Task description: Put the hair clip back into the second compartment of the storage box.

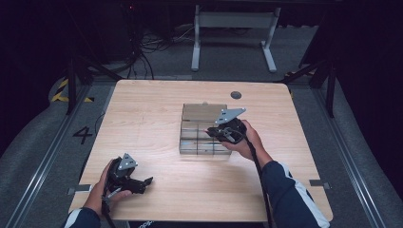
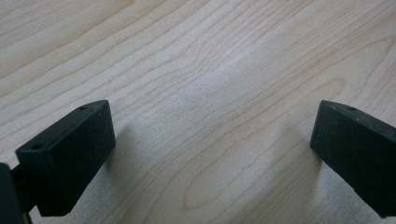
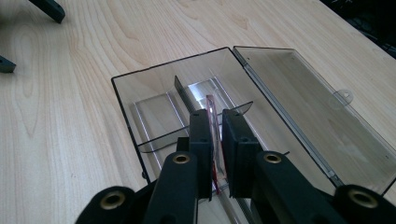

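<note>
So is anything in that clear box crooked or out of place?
One thing stands out: a thin clear divider is pinched between the right gripper jaws, above the open clear box, rather than seated like the other partitions. The lid lies flat open. Nothing looks spilled or broken.

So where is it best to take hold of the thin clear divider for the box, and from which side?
Take the divider by its top edge, from above: it stands upright and thin inside the open box, as the right gripper pinches it.
</note>
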{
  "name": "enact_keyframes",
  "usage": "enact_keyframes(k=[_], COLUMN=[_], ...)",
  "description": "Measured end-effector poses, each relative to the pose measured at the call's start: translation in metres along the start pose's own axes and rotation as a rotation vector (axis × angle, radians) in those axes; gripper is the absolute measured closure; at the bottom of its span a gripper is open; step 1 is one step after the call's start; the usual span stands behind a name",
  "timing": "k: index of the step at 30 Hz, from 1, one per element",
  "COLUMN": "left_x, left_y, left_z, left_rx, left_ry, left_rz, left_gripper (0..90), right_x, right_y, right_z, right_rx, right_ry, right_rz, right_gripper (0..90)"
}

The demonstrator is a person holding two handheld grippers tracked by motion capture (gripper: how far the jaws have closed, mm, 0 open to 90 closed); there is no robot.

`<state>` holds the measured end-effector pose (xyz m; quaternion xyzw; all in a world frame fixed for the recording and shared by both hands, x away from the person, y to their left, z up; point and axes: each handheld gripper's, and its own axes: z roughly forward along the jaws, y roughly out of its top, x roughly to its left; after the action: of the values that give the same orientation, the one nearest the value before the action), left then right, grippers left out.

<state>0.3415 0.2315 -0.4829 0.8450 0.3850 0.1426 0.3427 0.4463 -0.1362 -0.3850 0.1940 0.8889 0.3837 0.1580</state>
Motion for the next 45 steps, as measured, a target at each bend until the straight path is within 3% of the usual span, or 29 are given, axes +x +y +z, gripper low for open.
enact_keyframes(k=[13, 23, 33, 45], left_x=[0.0, 0.0, -0.001, -0.001], left_y=[0.0, 0.0, 0.0, 0.0], left_z=[0.0, 0.001, 0.001, 0.001], left_rx=[-0.002, -0.003, -0.003, -0.003], left_ry=[0.002, 0.006, 0.007, 0.008], left_rz=[-0.002, -0.009, -0.01, -0.013], left_gripper=[0.5, 0.5, 0.6, 0.6], right_x=[-0.02, -0.035, -0.036, -0.04], right_y=[0.007, 0.012, 0.011, 0.007], right_z=[0.019, 0.044, 0.067, 0.072], right_rx=[0.04, 0.108, 0.183, 0.226], right_ry=[-0.001, 0.004, 0.008, -0.027], right_rz=[0.031, 0.05, 0.045, 0.072], right_gripper=[83.8, 83.8, 83.6, 83.3])
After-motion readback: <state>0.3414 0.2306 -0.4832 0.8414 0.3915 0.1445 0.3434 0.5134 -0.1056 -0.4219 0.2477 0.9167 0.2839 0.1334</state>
